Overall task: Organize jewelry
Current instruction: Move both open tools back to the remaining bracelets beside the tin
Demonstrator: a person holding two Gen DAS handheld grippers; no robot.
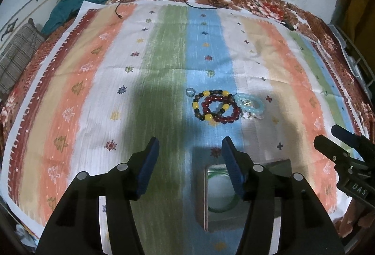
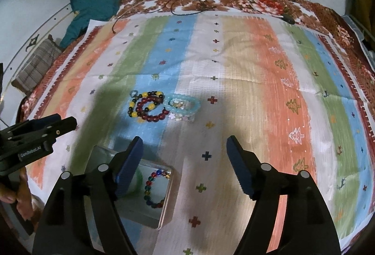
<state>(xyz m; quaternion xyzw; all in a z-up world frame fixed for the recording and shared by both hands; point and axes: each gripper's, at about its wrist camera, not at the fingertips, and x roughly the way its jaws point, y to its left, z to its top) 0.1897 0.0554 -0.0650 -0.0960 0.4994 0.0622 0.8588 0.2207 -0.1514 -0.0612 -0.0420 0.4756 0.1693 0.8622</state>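
A striped cloth (image 1: 98, 81) is covering the bed, with a small open tin box (image 2: 161, 212) lying near its front edge. Both tongs are tilting steeply down over the cloth. The left tongs (image 1: 189, 168) are standing released, hanging over the box, where a green bangle (image 1: 221, 209) is lying. The right tongs (image 2: 184, 166) are gaping wide, nothing between them, beside the box holding a multicoloured bead bracelet (image 2: 153, 187). Further toward the middle, a cluster of bracelets (image 1: 219, 105) is sitting on the cloth.
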